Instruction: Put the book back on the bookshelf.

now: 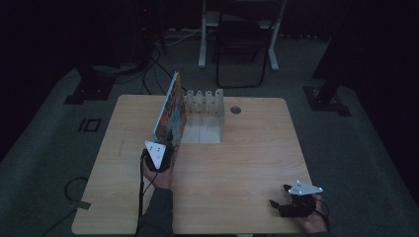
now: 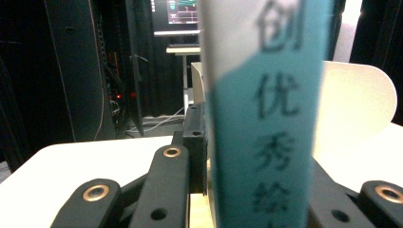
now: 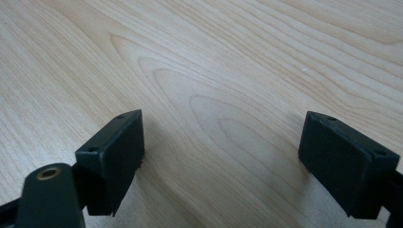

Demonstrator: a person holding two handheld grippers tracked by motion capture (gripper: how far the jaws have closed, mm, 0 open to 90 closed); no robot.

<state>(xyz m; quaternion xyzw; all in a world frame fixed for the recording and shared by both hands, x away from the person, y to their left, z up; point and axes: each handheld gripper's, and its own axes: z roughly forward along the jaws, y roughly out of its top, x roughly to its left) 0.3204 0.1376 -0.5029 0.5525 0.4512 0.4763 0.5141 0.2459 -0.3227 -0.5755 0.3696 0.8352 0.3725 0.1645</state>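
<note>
On the wooden table (image 1: 237, 163), a white rack (image 1: 204, 106) stands in a dark room.

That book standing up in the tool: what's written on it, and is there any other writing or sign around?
"创优秀绘": blurred dark characters running down the teal spine of the book, seen in the left gripper view; the first is cut off at the top and more below are cut off.
The book's colourful cover in the high view: too small to read.
The monitor behind: coloured lines, too small to read.
A square outline mark on the floor: no words.
</note>
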